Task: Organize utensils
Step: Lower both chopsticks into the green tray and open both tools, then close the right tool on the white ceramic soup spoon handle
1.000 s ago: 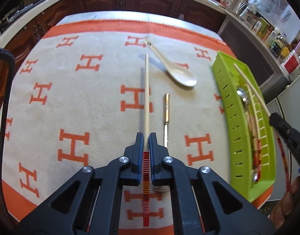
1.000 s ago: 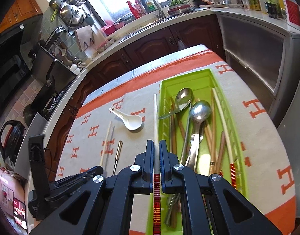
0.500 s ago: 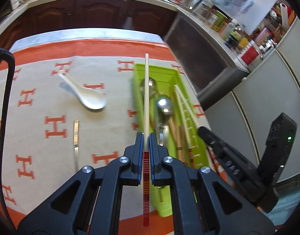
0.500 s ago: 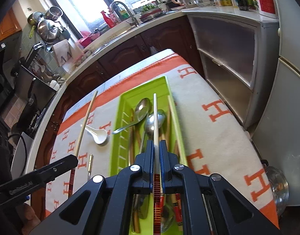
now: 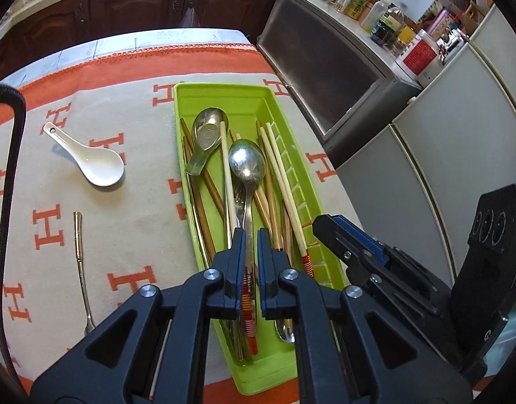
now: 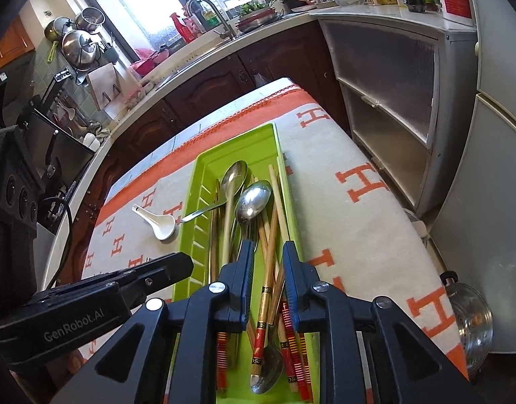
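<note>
**A:** Where do the grippers stand?

**B:** Both are over the tray [image 5: 224, 89]. The right gripper [image 6: 267, 259] is opening. Chopsticks [image 6: 264, 289] lie in the tray below its gap, and the pads press on nothing. The left gripper [image 5: 248, 245] is closed to a slit (I see nothing pinched in it).

**A:** What's still out?

**B:** Two things on the cloth [image 5: 140, 222], both left of the tray. The white spoon [image 5: 99, 165] is beside the tray's far half. A slim metal piece [image 5: 79, 252] lies further left, off its near half.

**A:** How do they lie?

**B:** The metal piece runs about parallel to the tray. The spoon is slanted, with its bowl towards the tray and its handle pointing away.

**A:** Which hand, then?

**B:** The left, I'd judge. It is on that side, while the right hangs at the tray's right rim. It would have to swing left of the tray and open first.
</note>
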Motion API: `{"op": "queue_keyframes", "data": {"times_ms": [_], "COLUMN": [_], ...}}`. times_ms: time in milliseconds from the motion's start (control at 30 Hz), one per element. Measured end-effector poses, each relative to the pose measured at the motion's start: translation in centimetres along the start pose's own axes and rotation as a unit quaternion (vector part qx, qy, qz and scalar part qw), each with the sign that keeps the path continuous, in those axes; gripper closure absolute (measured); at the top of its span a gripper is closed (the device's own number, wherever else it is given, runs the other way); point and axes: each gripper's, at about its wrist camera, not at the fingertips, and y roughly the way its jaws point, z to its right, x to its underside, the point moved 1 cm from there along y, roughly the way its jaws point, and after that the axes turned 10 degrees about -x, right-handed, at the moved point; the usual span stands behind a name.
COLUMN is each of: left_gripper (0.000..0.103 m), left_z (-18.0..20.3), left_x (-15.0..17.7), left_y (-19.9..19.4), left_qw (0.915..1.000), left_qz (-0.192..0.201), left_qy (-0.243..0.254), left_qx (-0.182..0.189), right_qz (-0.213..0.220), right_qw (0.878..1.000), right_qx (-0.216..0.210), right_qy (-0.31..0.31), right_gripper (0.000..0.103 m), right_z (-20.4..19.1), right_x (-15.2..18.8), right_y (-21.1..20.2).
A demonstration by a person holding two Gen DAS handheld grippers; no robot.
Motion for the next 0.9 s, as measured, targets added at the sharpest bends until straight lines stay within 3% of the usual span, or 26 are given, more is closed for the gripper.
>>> {"op": "queue_keyframes", "data": {"times_ms": [200, 567, 900], "left_gripper": [0.099, 0.099, 0.097], "left_z": [0.0, -5.3, -9.5], "left_x": [1.3, 4.1, 5.2], "left_y": [-1.2, -3.2, -5.8], "left_qw": [0.9991, 0.9962, 0.9928], "left_qz": [0.019, 0.026, 0.044], "left_qy": [0.011, -0.026, -0.062], "left_qx": [-0.036, -0.079, -0.093], "right_qz": [-0.008, -0.03, -0.034], "right_qw": [1.0, 0.999, 0.997], "right_qx": [-0.008, -0.015, -0.024], "right_qy": [-0.01, -0.034, -0.066], "right_gripper": [0.086, 0.083, 0.078], "right_z": [-0.7, -3.0, -6.1], "right_x": [0.9, 2.4, 2.9], "right_y": [0.0, 0.6, 0.4]}}
